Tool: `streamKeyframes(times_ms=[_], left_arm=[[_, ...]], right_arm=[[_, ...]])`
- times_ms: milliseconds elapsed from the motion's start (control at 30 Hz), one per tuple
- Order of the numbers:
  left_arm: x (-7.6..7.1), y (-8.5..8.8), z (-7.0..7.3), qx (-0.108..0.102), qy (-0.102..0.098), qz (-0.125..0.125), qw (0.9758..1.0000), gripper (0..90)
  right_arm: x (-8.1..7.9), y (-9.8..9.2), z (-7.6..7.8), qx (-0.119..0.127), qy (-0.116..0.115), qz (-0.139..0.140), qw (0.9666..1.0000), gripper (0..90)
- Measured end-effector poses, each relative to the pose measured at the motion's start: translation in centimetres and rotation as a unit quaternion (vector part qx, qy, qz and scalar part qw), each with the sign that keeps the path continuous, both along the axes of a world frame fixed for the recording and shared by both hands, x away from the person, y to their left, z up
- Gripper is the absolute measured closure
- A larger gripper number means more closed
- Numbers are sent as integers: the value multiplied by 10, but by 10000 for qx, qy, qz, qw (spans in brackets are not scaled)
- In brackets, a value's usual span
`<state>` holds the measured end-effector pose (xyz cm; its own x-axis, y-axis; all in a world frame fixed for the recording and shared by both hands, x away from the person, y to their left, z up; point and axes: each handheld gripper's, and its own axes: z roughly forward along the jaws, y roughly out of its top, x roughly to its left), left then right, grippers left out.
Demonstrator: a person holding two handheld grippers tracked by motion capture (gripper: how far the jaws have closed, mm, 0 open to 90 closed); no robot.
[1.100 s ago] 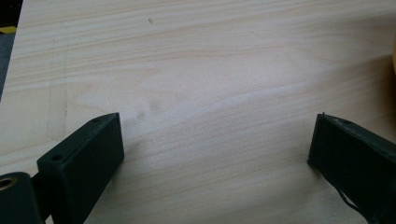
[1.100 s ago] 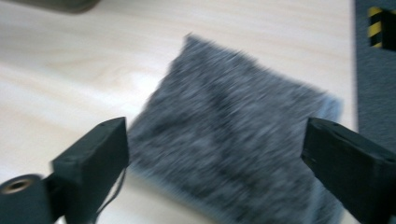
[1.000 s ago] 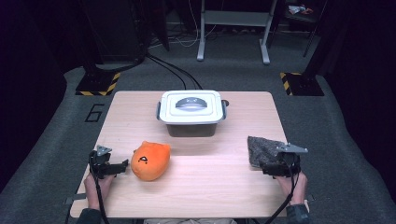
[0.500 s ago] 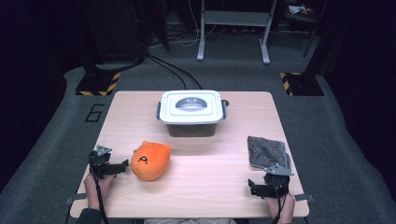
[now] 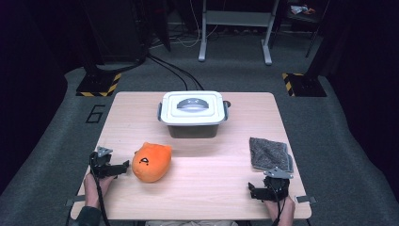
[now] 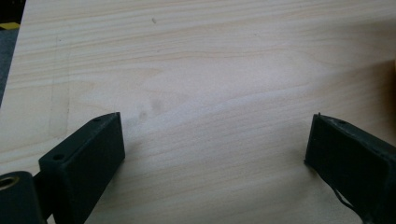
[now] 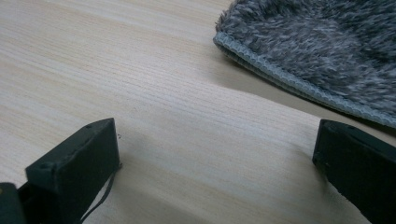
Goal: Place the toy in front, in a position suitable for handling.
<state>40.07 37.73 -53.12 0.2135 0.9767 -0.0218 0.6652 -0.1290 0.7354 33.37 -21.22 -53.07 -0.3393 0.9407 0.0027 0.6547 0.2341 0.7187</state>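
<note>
The right hand-held gripper (image 5: 256, 192) sits low over the near right part of the table (image 5: 207, 160), its jaws spread wide with nothing between them but bare wood. In the right gripper view the same hand-held gripper (image 7: 215, 154) shows both black jaws well apart and empty, touching no object. The grey cloth (image 5: 269, 153) lies flat on the table just beyond this hand-held gripper, toward the far side and slightly to its right; in the right gripper view the fuzzy cloth (image 7: 317, 46) fills the upper right, its stitched edge close above the right-hand jaw but not touching it.

The left hand-held gripper (image 5: 123, 167) rests near the left edge of the table, jaws pointing toward the orange plush toy (image 5: 151, 161), which lies just beside the jaw tips; whether they touch cannot be told from above. In the left gripper view this hand-held gripper (image 6: 215, 144) is also wide open and holds nothing, with plain table between the jaws.

A white lidded box (image 5: 193, 113) stands at the far middle of the table, well apart from both.
</note>
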Motion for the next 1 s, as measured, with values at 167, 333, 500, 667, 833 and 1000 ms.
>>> streamKeyframes(times_ms=[167, 333, 500, 667, 833, 1000], left_arm=[[-6, 6, 13, -265, -16, 45, 9996, 53], [-13, 1, 31, -358, -71, -50, 9993, 32], [-17, -11, 55, -564, -210, -174, 9980, 0], [-21, -28, 74, -590, -334, -408, 9969, 0], [-24, -47, 83, -586, -409, -606, 9956, 0], [-26, -67, 91, -612, -313, -805, 9944, 0]], right_arm=[[1, -1, 0, -13, -2, 1, 10000, 0], [1, -1, 0, -10, 4, -10, 10000, 0], [1, -1, 0, -21, -14, -3, 10000, 0], [1, -1, 0, 0, 1, -31, 10000, 0], [1, -1, 0, 2, -2, -30, 10000, 0], [1, -1, 0, 1, -3, -36, 10000, 0]])
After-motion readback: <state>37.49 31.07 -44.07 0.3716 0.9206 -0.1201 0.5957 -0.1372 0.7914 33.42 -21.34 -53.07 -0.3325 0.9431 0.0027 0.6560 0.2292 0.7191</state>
